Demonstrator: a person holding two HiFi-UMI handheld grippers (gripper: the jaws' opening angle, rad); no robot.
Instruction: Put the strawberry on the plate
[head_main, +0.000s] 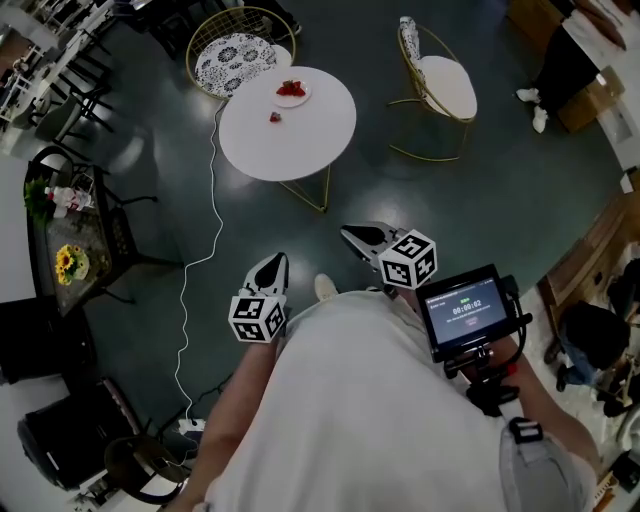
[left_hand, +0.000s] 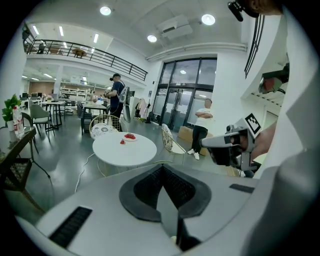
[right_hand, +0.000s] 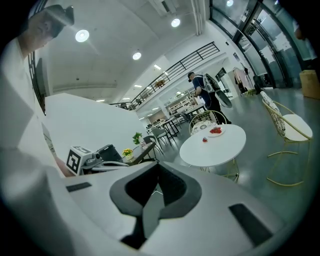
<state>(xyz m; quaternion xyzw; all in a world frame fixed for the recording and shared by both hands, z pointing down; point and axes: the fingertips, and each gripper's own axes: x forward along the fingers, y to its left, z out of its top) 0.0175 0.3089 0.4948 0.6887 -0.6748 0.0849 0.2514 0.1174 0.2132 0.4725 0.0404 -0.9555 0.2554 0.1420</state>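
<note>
Approach is judged under way: left claw (head_main: 274, 263) and right claw (head_main: 347, 233) are held shut and empty, well apart from the round white bench (head_main: 290, 145). A strawberry (head_main: 275, 117) is seen there near the plate (head_main: 291, 93). The bench must be reached and a claw opened next.

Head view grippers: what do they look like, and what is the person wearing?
The left gripper and right gripper are pale grey pointed wedges with black pads. Each carries a white cube with black square markers. A small black screen sits behind the right one. The person wears a white shirt.
</note>
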